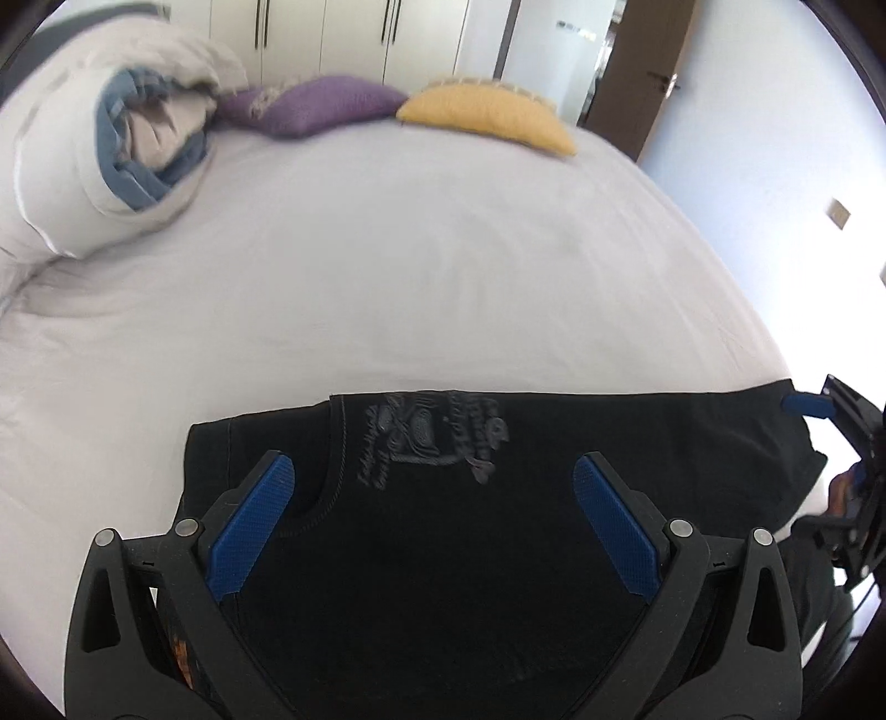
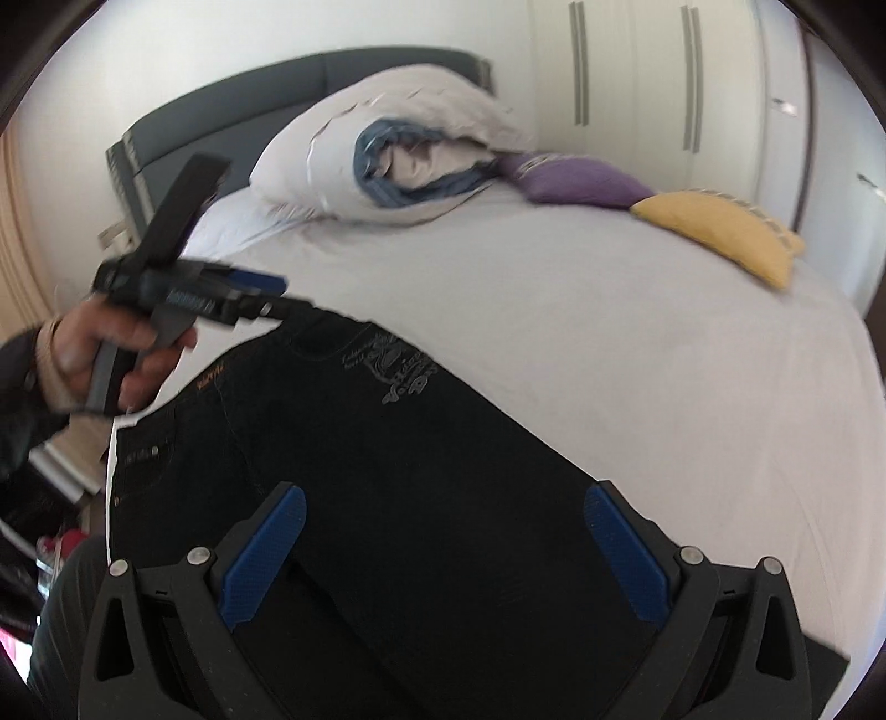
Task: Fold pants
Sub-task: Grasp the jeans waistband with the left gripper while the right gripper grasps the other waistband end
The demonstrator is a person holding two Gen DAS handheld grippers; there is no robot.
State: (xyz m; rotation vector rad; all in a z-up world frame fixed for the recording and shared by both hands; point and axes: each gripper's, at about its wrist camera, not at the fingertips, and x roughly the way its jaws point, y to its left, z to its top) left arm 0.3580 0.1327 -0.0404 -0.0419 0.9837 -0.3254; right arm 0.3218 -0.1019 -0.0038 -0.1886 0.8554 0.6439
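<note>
Black pants (image 1: 443,498) with grey embroidery lie flat along the near edge of a white bed (image 1: 415,277). My left gripper (image 1: 434,471) is open and empty, its blue pads spread just above the waist end. My right gripper (image 2: 443,509) is open and empty above the leg part of the pants (image 2: 387,443). The right gripper also shows at the right edge of the left wrist view (image 1: 808,404), by the leg end. The left gripper shows in the right wrist view (image 2: 266,293), held in a hand above the waistband.
A rolled white and blue duvet (image 1: 111,149) lies at the bed's far left, with a purple cushion (image 1: 315,111) and a yellow cushion (image 1: 487,116) beside it. White wardrobes (image 1: 332,39) stand behind. A grey headboard (image 2: 221,105) is at the left.
</note>
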